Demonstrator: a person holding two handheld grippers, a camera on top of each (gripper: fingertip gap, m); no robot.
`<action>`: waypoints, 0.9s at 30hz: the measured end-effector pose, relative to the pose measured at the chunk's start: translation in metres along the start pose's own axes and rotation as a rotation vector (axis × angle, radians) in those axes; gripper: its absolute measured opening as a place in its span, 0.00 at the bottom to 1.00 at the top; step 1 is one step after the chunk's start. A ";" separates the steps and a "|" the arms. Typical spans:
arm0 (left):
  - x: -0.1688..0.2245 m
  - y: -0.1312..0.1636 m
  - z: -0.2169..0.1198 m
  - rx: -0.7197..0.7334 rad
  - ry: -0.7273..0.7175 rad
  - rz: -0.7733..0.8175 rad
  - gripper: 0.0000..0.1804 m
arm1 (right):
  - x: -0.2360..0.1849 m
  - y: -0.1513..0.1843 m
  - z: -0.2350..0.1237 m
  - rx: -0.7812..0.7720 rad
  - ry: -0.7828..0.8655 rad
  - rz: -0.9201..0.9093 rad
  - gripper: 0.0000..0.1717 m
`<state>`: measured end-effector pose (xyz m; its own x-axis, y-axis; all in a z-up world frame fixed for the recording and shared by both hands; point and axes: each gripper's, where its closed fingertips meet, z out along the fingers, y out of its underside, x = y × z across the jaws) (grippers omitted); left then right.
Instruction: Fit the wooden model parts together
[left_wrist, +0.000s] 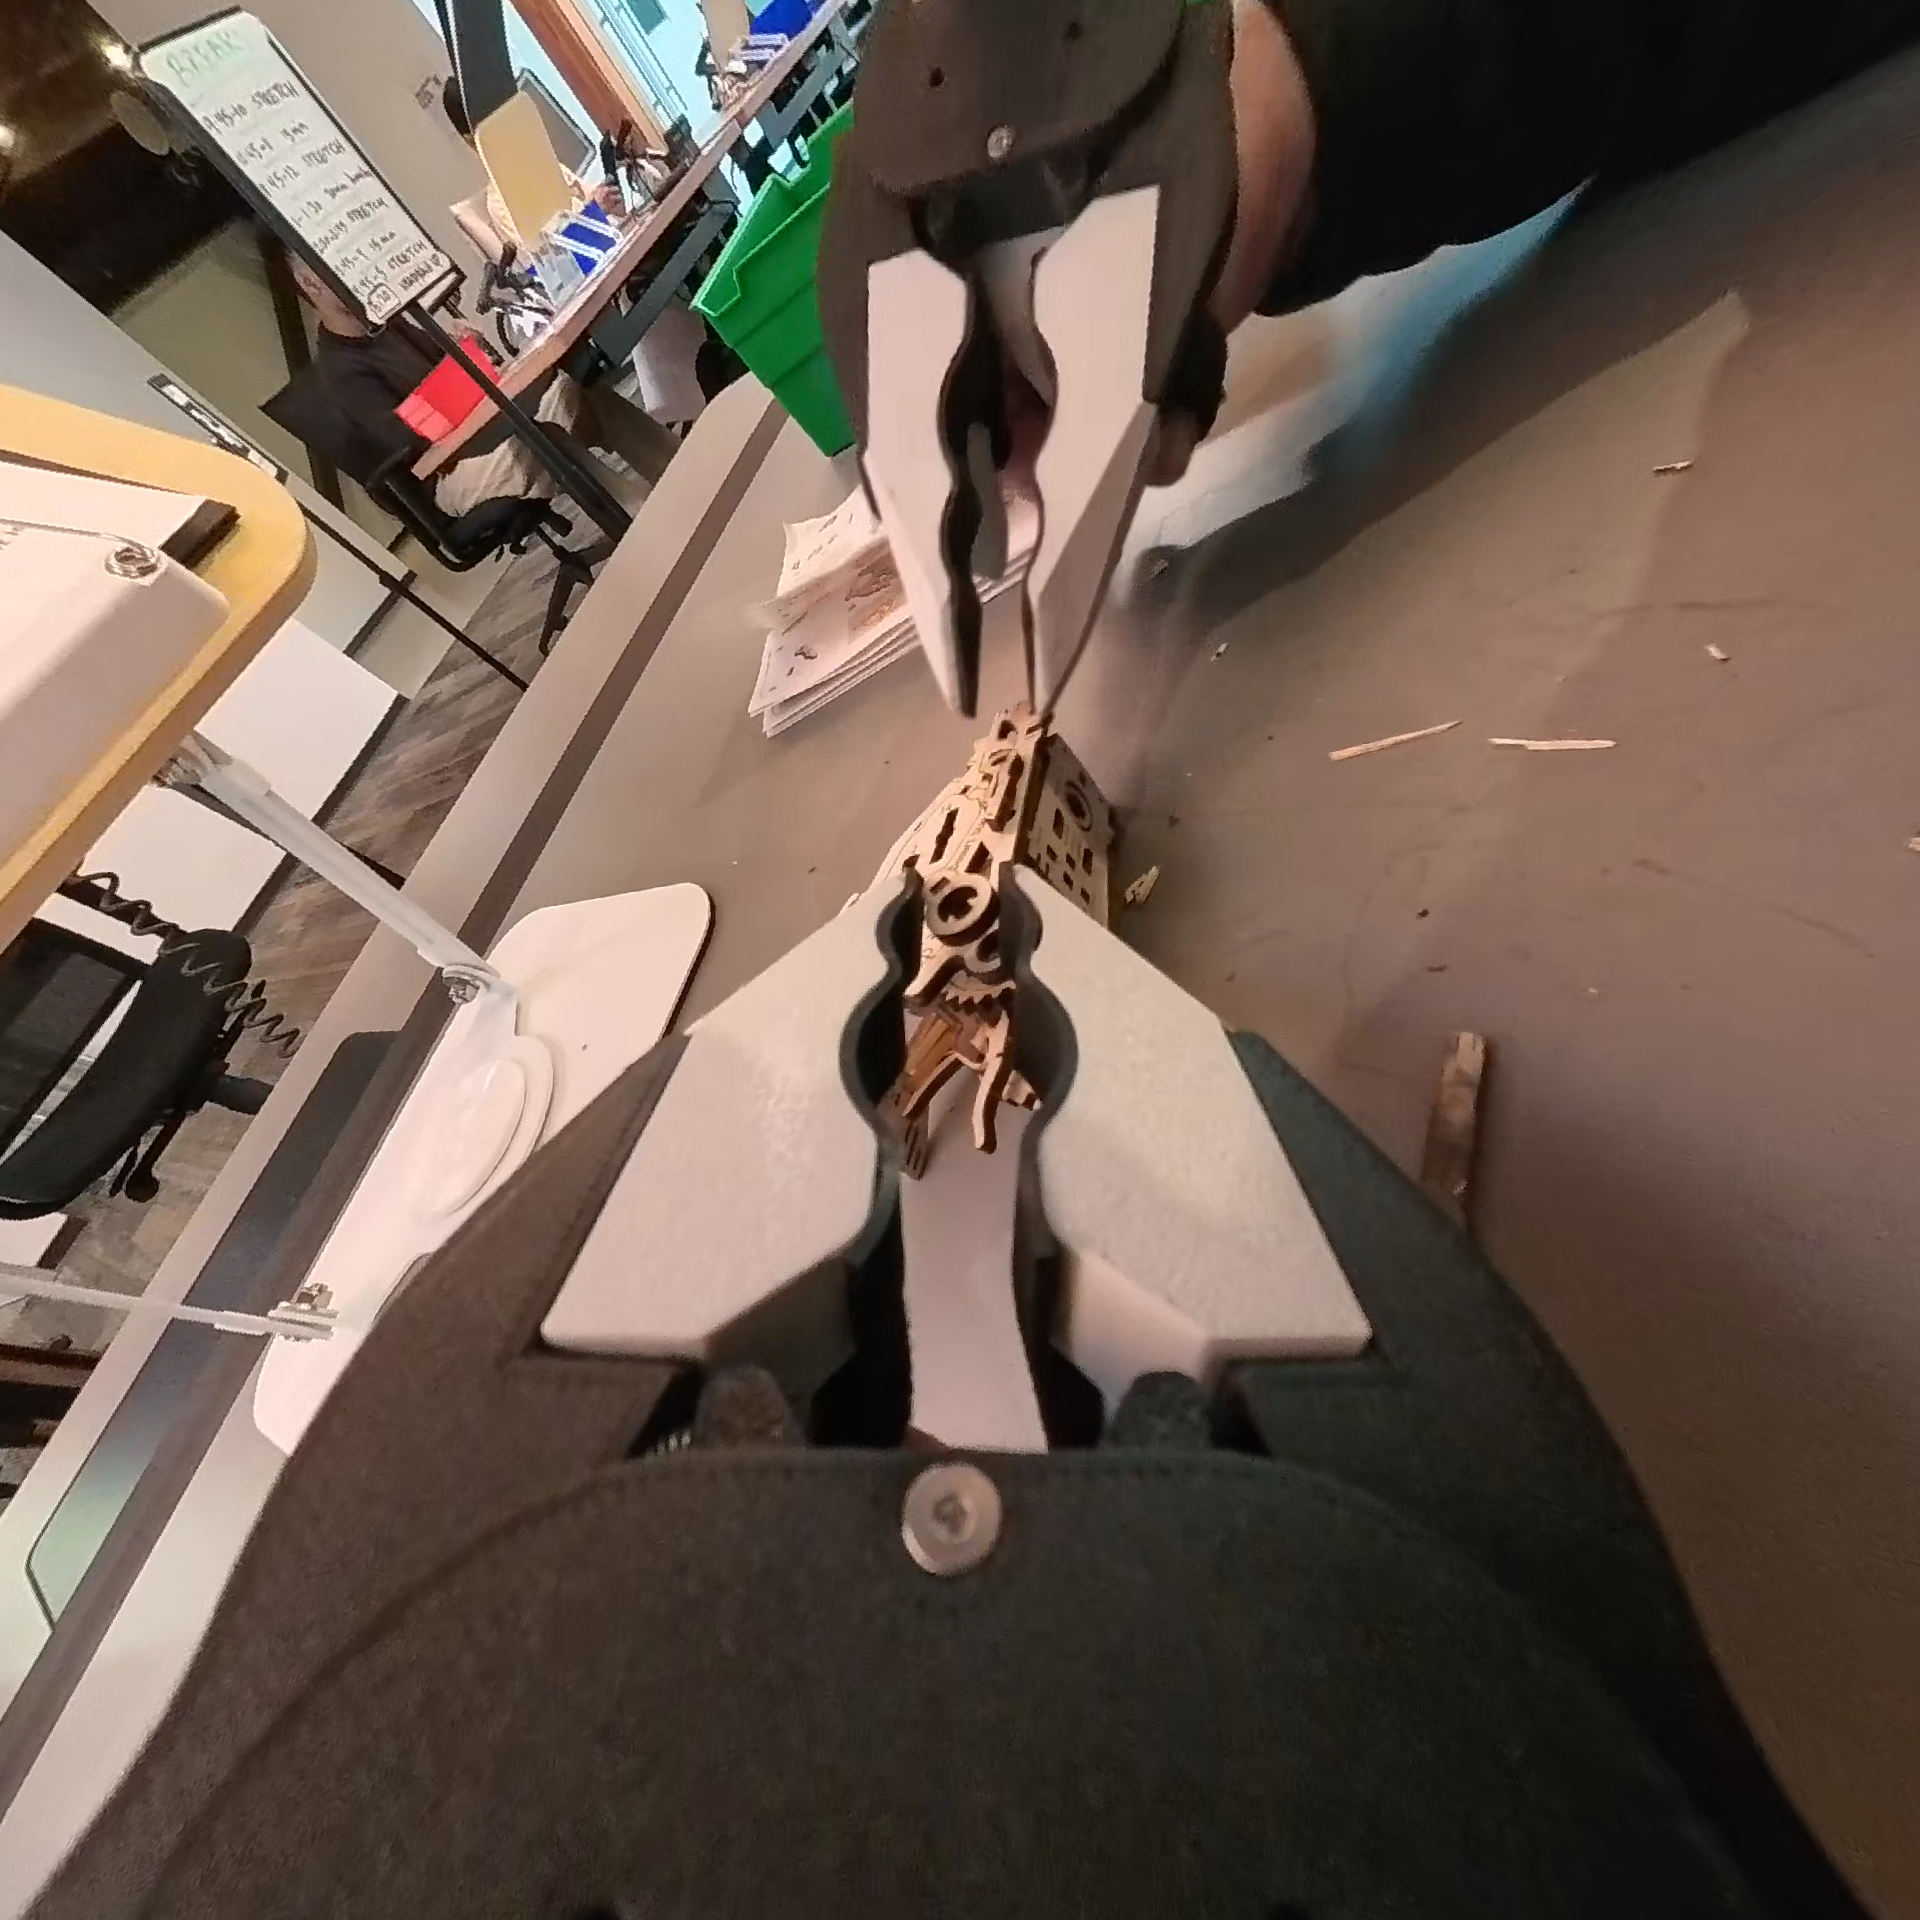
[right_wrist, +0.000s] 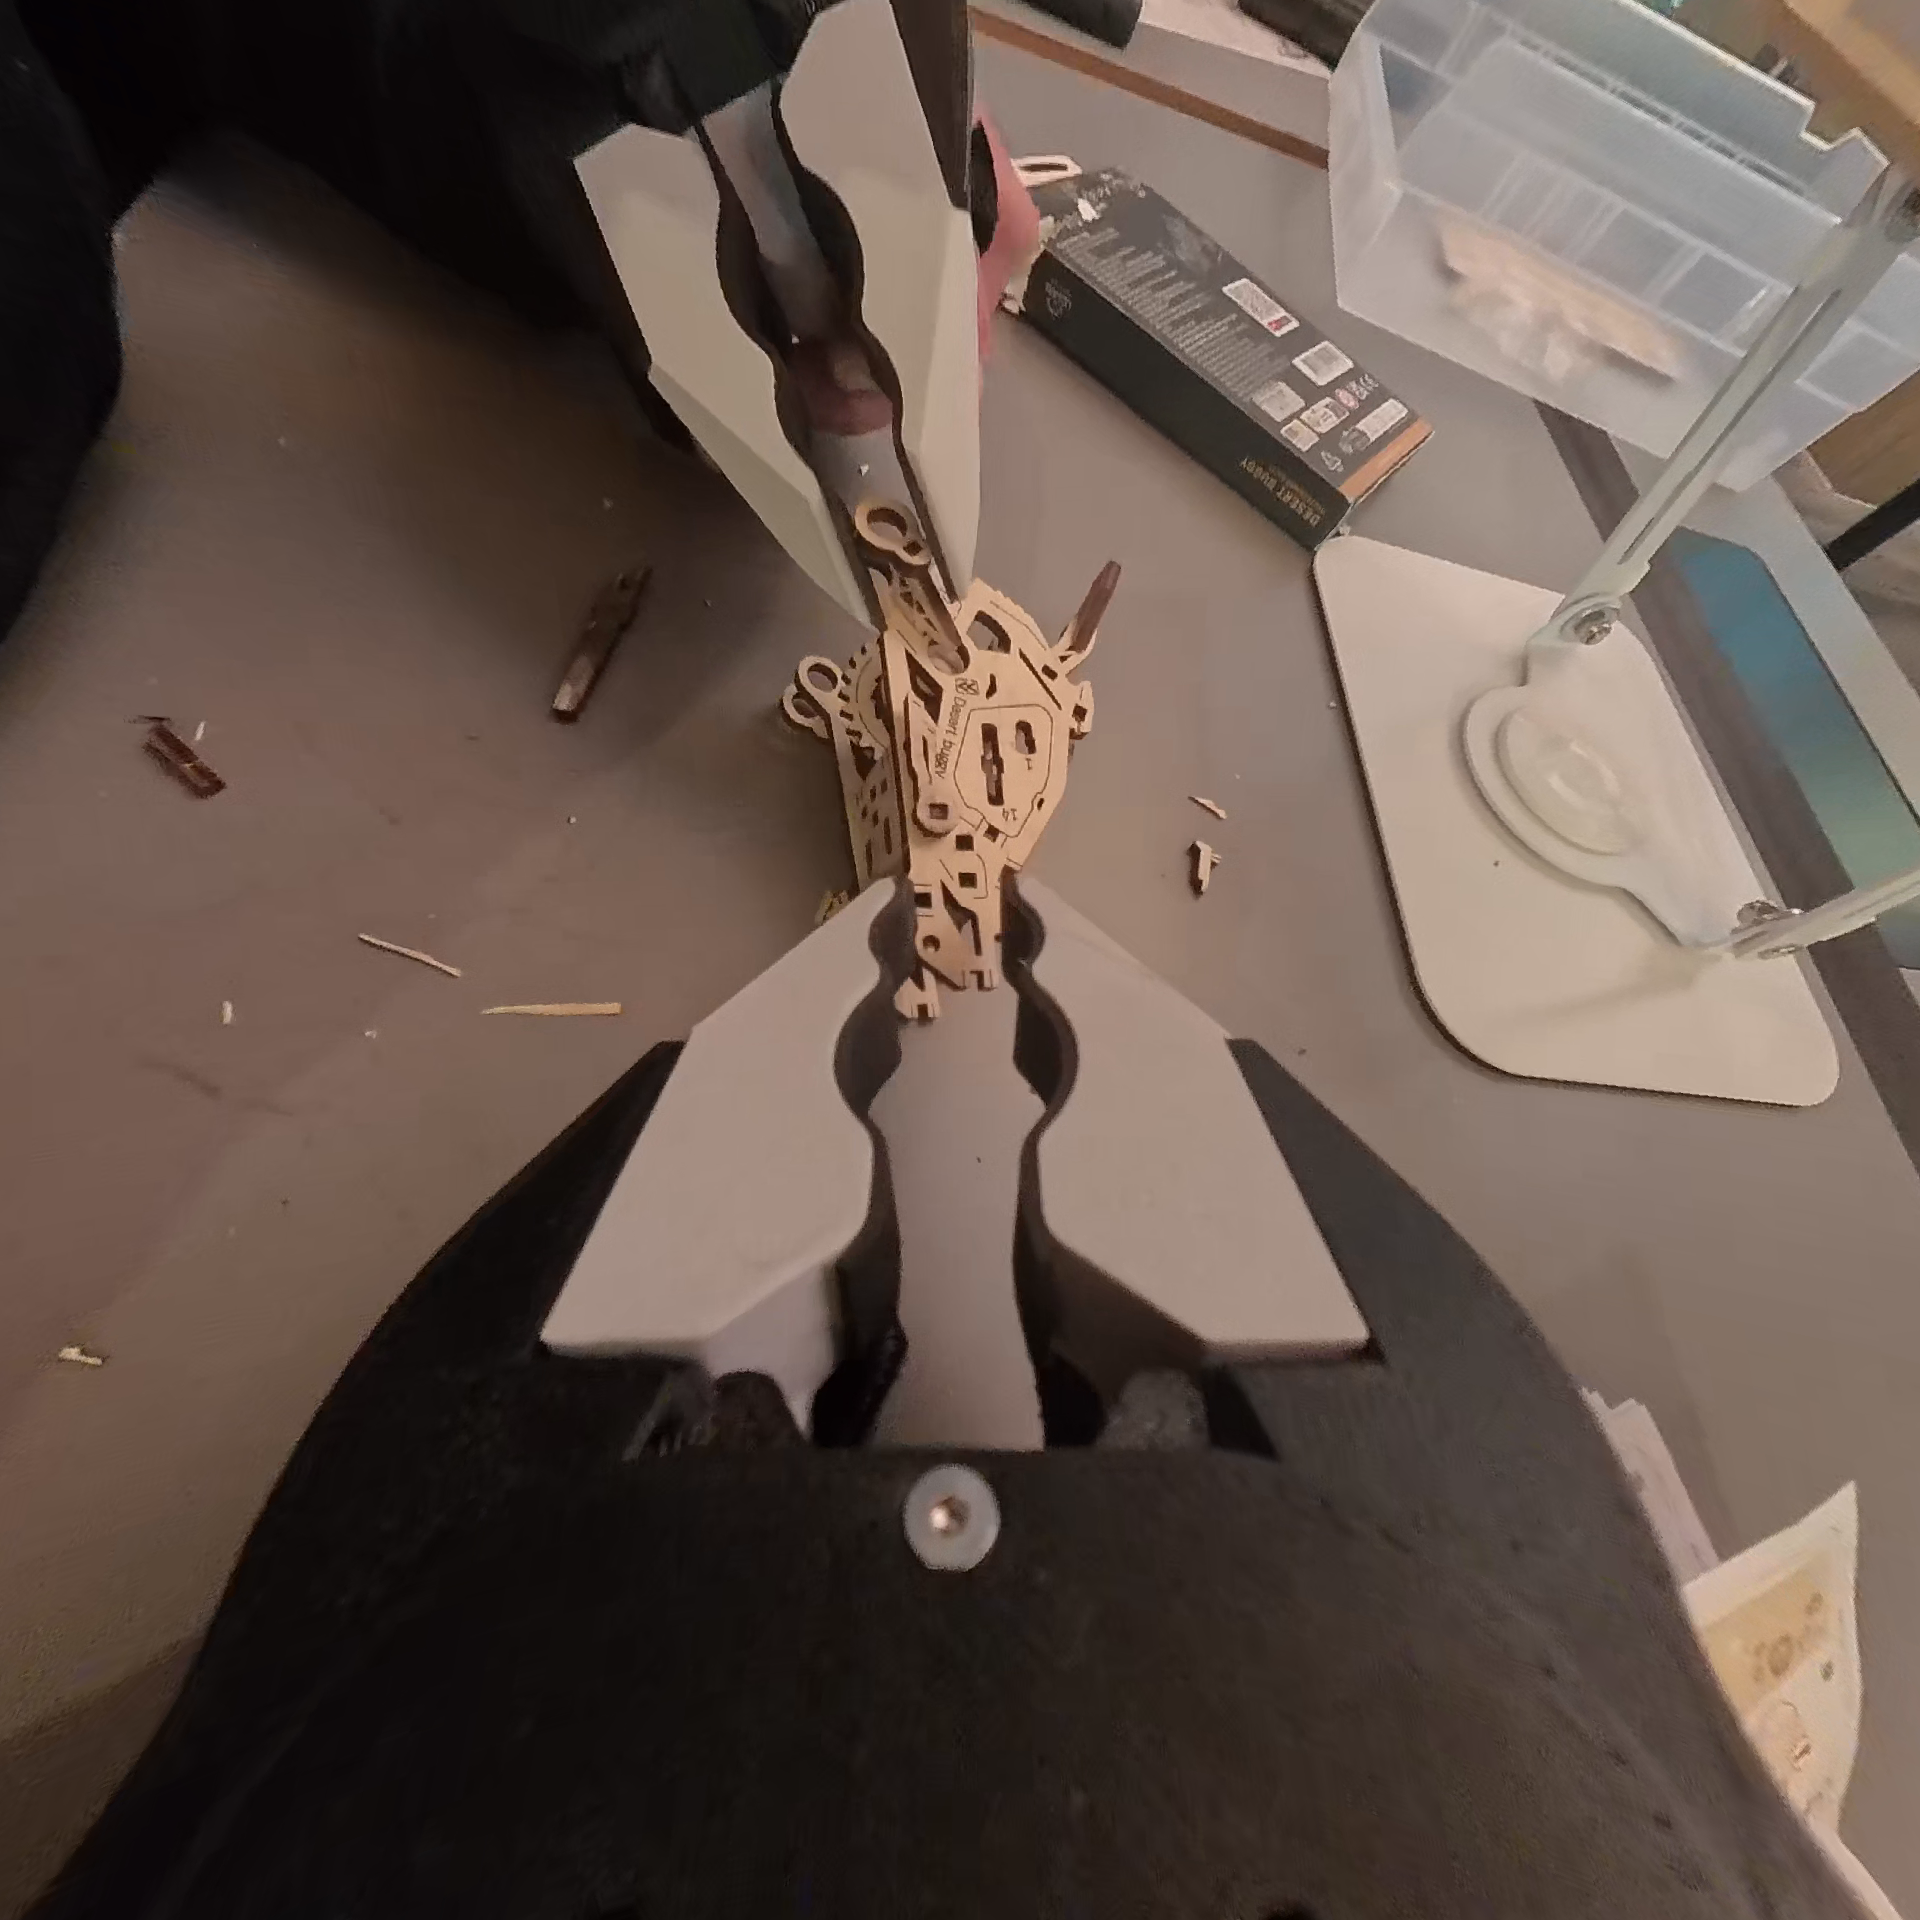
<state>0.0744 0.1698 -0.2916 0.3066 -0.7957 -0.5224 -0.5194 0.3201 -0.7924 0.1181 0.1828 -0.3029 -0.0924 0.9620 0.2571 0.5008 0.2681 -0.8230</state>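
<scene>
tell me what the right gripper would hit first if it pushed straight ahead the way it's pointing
The pale laser-cut wooden model: its near end already sits between the right gripper fingers. Past the model, the left gripper comes in from the opposite side and holds the model's far end. Depth there is hard to judge.

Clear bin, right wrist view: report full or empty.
Nearly empty: the clear bin shows only a few pale wooden pieces on its floor.
</scene>
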 end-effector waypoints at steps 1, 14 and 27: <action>0.000 0.000 0.000 -0.001 0.000 -0.001 0.06 | -0.001 0.001 0.001 -0.003 -0.005 0.003 0.06; -0.004 0.002 0.002 -0.029 -0.027 0.004 0.06 | 0.004 0.006 0.002 0.023 -0.019 0.095 0.02; -0.008 0.000 0.003 -0.047 -0.062 0.014 0.06 | 0.011 0.010 0.003 0.042 -0.009 0.164 0.00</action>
<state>0.0746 0.1775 -0.2884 0.3475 -0.7572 -0.5530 -0.5601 0.3054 -0.7701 0.1196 0.1959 -0.3093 -0.0204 0.9933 0.1136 0.4732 0.1097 -0.8741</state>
